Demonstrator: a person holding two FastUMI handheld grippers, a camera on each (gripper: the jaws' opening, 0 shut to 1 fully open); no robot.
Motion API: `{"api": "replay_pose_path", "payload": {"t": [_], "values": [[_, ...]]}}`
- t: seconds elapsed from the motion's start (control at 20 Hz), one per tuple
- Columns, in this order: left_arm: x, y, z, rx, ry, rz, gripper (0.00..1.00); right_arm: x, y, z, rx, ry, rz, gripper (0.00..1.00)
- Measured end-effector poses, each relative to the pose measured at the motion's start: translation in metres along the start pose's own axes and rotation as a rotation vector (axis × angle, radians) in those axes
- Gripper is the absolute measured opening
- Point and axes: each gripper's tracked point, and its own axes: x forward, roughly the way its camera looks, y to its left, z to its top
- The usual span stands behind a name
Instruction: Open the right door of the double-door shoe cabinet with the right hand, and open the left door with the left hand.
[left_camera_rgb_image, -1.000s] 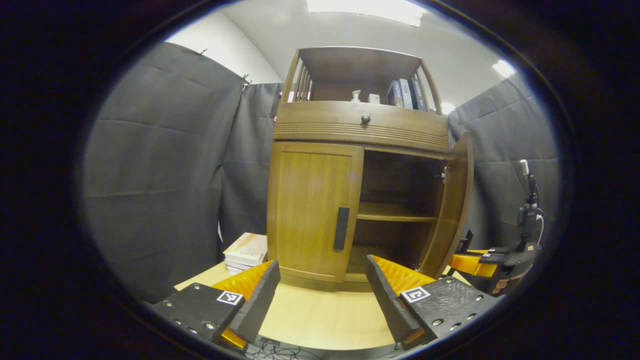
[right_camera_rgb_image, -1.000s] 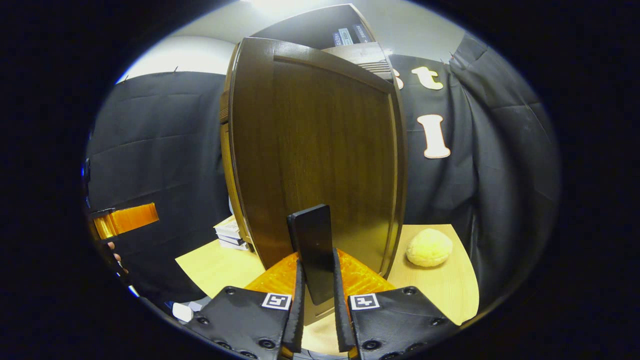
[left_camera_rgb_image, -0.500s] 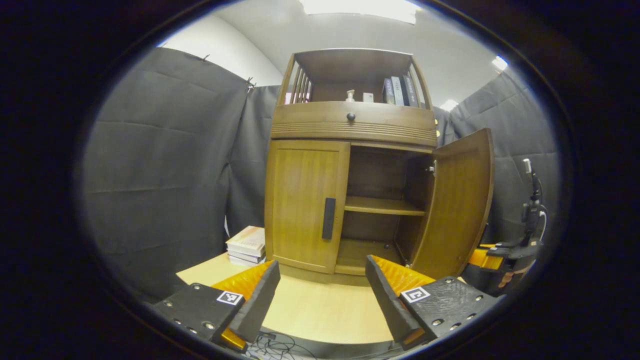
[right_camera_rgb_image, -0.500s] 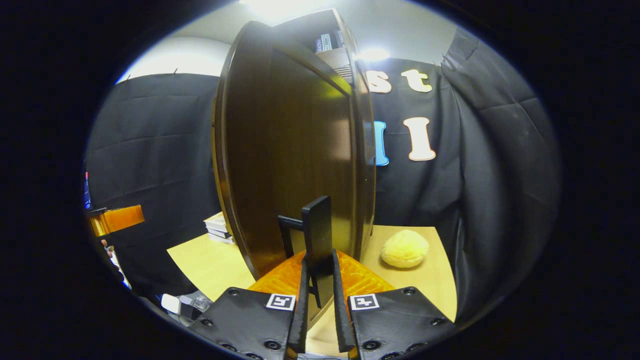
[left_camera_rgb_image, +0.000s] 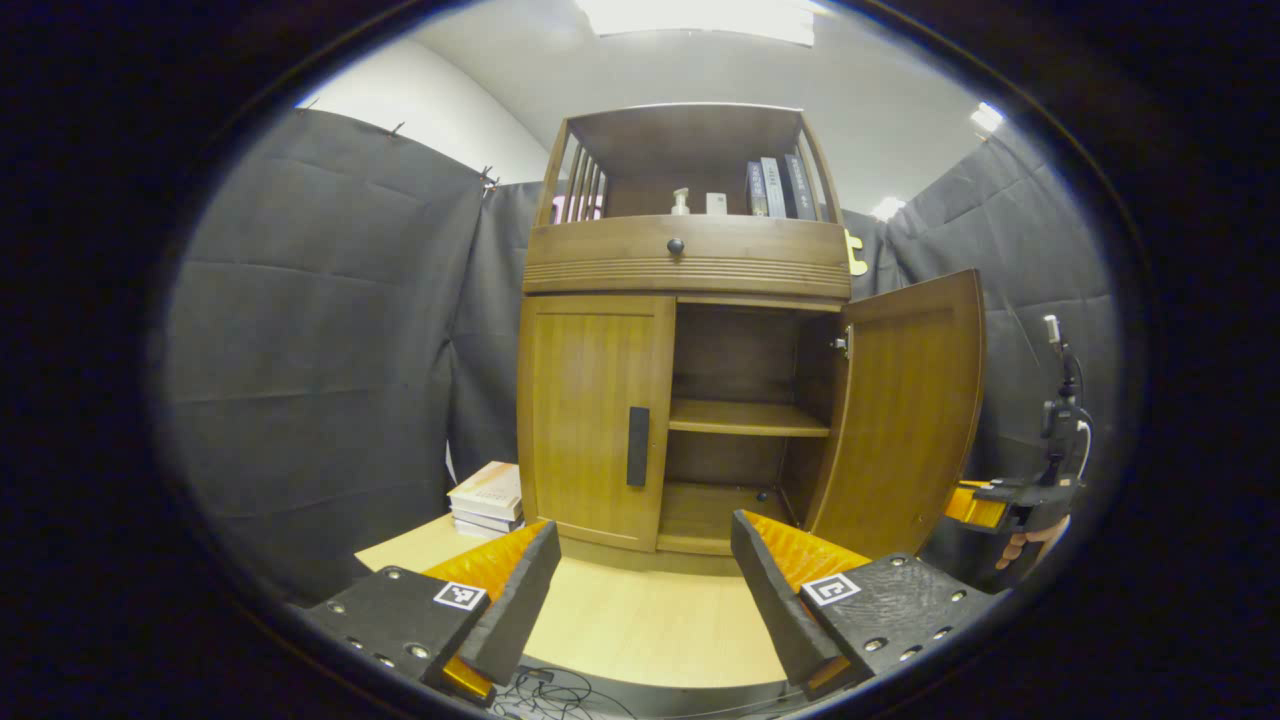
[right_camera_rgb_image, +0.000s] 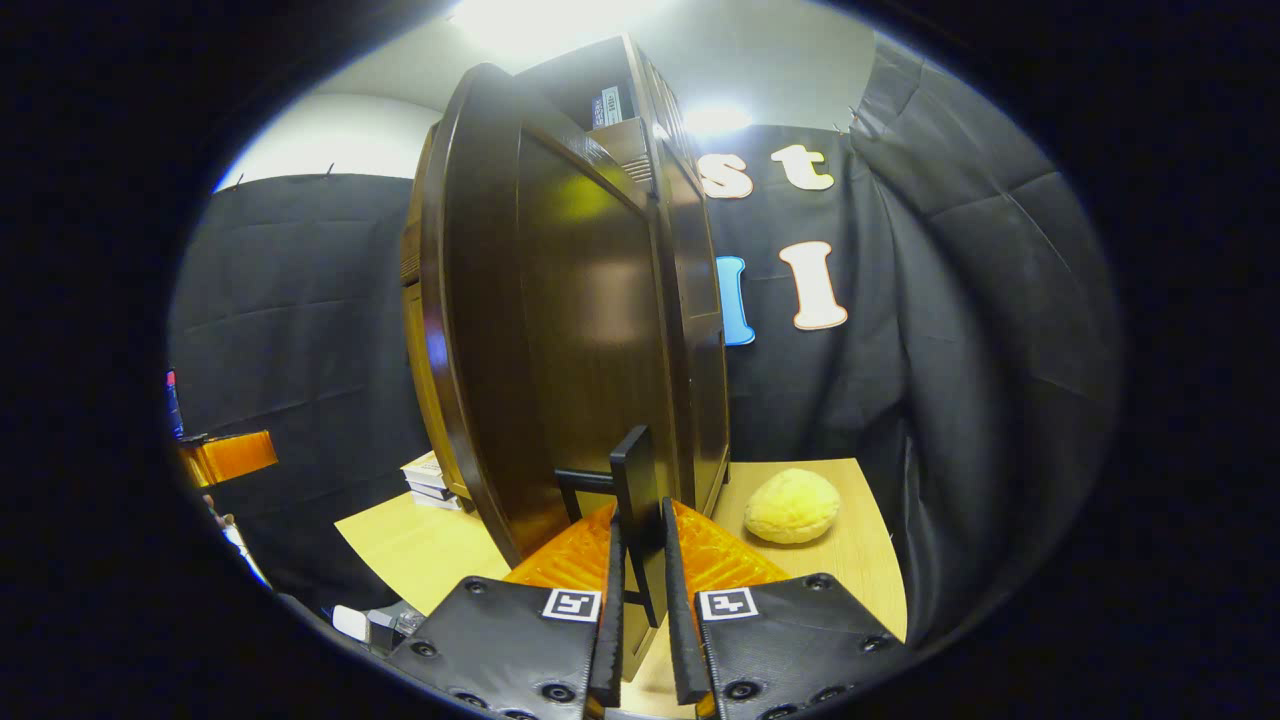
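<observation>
Gripping right door handle (right_camera_rgb_image: 636, 500), right hand-held gripper (right_camera_rgb_image: 640, 600), left door (left_camera_rgb_image: 592, 418) closed

Left gripper (left_camera_rgb_image: 640, 590) jaws spread wide; right gripper (right_camera_rgb_image: 640, 610) jaws clamped.

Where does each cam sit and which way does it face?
Left gripper view: rides the open left gripper, facing the wooden double-door shoe cabinet; its closed left door ahead.
Right gripper view: rides the right gripper, clamped on the black bar handle of the open right door.
Shared: cabinet, right door, stack of books, light wooden tabletop.
</observation>
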Motion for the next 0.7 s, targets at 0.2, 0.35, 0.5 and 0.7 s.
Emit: {"api": "replay_pose_path", "payload": {"t": [0.2, 0.35, 0.5, 0.7], "values": [[0.003, 0.007, 0.007, 0.002, -0.011, 0.01, 1.0, -0.016, -0.001, 0.0, 0.029, 0.006, -0.009, 0.22], [0.013, 0.013, 0.011, 0.005, -0.01, 0.014, 1.0, -0.032, -0.003, -0.001, 0.033, 0.023, -0.011, 0.17], [0.032, 0.02, 0.012, 0.008, -0.011, 0.015, 1.0, -0.046, -0.005, 0.002, 0.037, 0.022, -0.026, 0.22], [0.075, 0.033, 0.013, -0.003, -0.01, 0.0, 1.0, -0.065, -0.014, 0.009, 0.046, -0.001, -0.098, 0.22]]}}
